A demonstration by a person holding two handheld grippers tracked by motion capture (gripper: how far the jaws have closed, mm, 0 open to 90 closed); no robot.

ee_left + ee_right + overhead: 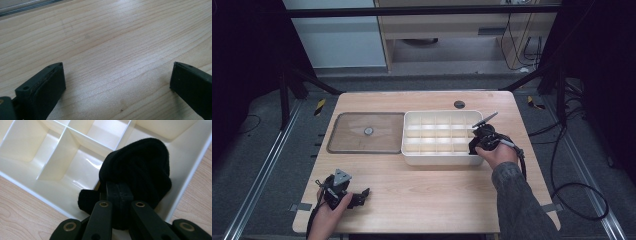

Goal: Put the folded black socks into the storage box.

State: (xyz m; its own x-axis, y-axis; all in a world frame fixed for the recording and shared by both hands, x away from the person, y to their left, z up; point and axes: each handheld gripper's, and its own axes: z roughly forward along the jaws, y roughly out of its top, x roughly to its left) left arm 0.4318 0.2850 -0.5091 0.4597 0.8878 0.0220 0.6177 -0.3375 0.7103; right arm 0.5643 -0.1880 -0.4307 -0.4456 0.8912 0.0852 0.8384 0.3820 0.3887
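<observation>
Under right gripper (pixel 117 192): one white divided box (pixel 22 186), jaws clamped on one black knit cloth (pixel 140 167) over its corner cell
Before left gripper (pixel 117 82): bare table (pixel 105 37), jaws spread wide, empty
Beyond left gripper: one clear lid (pixel 367 132) beside box

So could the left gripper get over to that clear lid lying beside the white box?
Probably yes. The left gripper sits open near the table's front edge, and bare wood lies between it and the clear lid. The white box and the right gripper stand off to the side.
</observation>
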